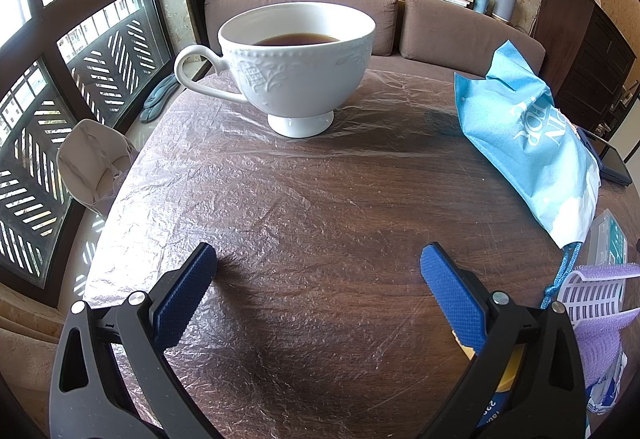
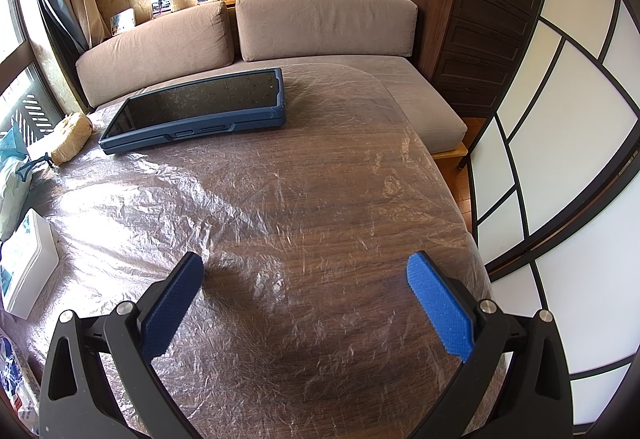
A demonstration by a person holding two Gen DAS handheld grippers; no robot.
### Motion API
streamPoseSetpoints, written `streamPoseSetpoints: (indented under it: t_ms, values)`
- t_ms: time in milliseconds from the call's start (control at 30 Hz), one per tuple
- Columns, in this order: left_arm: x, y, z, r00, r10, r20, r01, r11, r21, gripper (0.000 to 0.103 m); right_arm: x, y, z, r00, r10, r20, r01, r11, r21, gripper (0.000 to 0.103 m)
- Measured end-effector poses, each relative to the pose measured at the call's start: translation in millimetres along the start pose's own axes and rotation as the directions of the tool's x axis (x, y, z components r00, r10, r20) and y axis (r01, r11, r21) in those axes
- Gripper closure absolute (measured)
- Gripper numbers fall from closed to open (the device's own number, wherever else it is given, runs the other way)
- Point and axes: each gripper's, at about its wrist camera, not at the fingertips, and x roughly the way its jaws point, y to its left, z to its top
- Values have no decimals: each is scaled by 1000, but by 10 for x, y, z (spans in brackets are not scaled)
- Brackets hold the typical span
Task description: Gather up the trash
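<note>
- Both handheld grippers hover low over a dark wood table (image 1: pixel 320 239) wrapped in crinkled clear plastic film; the left gripper (image 1: pixel 318 261) has its blue-padded fingers spread wide with nothing between them
- The right gripper (image 2: pixel 306 269) is likewise wide open and empty, facing a bare stretch of film
- Likely trash sits on the left gripper's right: a crumpled light-blue printed fabric bag (image 1: pixel 532 143) with a drawstring cord at its lower end, near a white-and-purple ribbed plastic piece (image 1: pixel 592 295) at the frame edge
- The bag looks light, soft and limp; a pinch on a raised fold near its top, or on the cord, should hold, though it may sag or drag on the film
- A white embossed porcelain teacup (image 1: pixel 298 67), holding dark tea, stands well apart to the left: fragile, easy to spill, best avoided
- In the right view, a navy-cased tablet (image 2: pixel 196 109) lies flat beside a tan wrapped bundle (image 2: pixel 72 137); whether the bundle is rubbish cannot be told
</note>
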Motion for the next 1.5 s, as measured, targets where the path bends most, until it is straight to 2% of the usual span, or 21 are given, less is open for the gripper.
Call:
streamPoseSetpoints:
  t_ms: [1233,1300,1367,1433,1500]
  values:
    - [18,-25,7,1000,-8,0,8,1000,12,1,-29,-50,39,1000,-1,1,1,1000,3,4]
    - [-9,6,21,1000,0,-21,0,1000,17,1,-53,-78,48,1000,-14,-8,14,1000,10,4]
    - [-191,173,42,1000,24,14,-23,999,-30,1,-140,-85,41,999,-44,-2,44,998,35,4]
    - [-530,299,14,995,-13,96,18,998,-56,1,-299,-70,34,999,-19,37,18,1000,22,4]
    - [-868,323,-45,985,-49,167,56,998,-36,1,-543,45,49,995,14,99,-12,1000,-18,4]
